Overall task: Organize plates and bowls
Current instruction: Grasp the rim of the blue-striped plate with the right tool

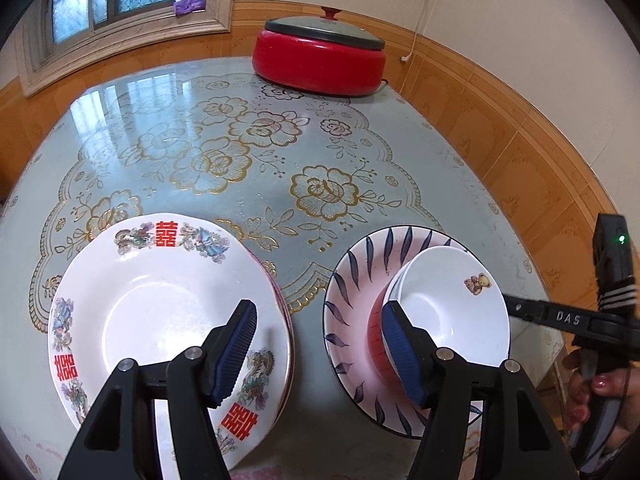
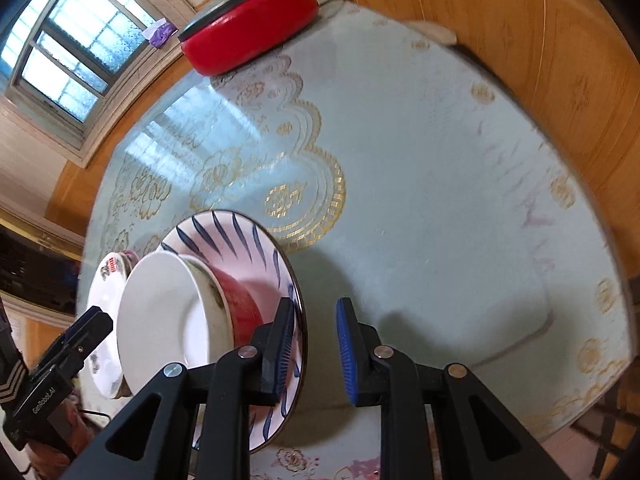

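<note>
Table: round table (image 1: 400,152) under a pale blue cloth with gold flower print and a glossy cover; window reflection on its far left part.

Plate stack: white plate with red double-happiness characters and dragon-phoenix print (image 1: 160,312) lies on top of a stack of plates, near-left on the table. A pink rim of a lower plate shows at the stack's right edge. From the right wrist view only a sliver of it (image 2: 105,296) shows behind the bowls.

Leaf-pattern plate: pink plate with dark blue leaf strokes and a dark rim (image 1: 356,280) sits flat on the table, just beside the plate stack, with a gap of cloth between them.

Bowls: white bowl with a small teddy bear print (image 1: 448,300) is nested in a red-sided bowl (image 2: 240,300); both sit on the leaf-pattern plate, toward its right side.

Left gripper: (image 1: 320,352) jaws spread wide, holding nothing; one blue pad over the plate stack's right edge, the other in front of the bowls. Contact cannot be told.

Right gripper: (image 2: 314,354) jaws apart, empty; the left pad just beside the leaf-pattern plate's rim, the right pad over bare cloth. Its black body also shows at the right edge of the left wrist view.

Background: red electric cooker with grey lid and red knob (image 1: 320,56) at the far table edge.
</note>
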Tool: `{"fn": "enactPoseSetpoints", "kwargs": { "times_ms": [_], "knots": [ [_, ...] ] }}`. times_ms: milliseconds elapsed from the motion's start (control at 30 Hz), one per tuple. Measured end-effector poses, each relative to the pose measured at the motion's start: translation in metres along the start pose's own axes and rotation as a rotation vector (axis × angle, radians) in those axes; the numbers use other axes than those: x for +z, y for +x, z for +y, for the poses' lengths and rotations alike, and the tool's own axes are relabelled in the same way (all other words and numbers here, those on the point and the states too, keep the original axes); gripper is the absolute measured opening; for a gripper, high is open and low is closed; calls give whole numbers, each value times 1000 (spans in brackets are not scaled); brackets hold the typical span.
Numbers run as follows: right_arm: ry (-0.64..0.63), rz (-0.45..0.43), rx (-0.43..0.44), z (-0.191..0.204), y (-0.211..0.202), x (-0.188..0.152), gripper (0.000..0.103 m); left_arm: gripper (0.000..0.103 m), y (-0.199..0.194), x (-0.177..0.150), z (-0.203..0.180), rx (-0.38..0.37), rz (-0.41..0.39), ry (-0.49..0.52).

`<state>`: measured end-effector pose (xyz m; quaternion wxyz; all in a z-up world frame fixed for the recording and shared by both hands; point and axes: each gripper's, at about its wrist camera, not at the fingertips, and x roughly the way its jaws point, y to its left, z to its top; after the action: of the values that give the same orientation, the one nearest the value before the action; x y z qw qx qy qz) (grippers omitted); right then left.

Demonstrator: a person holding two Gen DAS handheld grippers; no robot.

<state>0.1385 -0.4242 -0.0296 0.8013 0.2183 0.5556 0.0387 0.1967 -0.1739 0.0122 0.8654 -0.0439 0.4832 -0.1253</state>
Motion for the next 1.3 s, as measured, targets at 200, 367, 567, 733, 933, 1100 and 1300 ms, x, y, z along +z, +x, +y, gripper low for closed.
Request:
{"fn": "enactPoseSetpoints", "kwargs": {
  "times_ms": [200,367,567,733,933,1100,1300],
  "knots": [
    [-33,16,24,1,12,-3,18,66,0,-2,3,14,9,-15],
    [-75,23,17,7,20,-2,17,66,0,-2,1,36,13,-8],
    [-99,30,27,6,23,2,17,66,7,-3,-2,49,43,2],
    [-100,39,33,6,24,5,18,66,12,-4,-5,112,58,27],
    [-106,12,-36,-6,18,13,17,66,20,-4,-11,100,85,60],
    [-78,21,-14,-25,14,18,18,66,35,3,-31,37,107,112],
    [-17,39,54,-41,16,20,18,65,55,9,-40,39,130,121]
  ]
}}
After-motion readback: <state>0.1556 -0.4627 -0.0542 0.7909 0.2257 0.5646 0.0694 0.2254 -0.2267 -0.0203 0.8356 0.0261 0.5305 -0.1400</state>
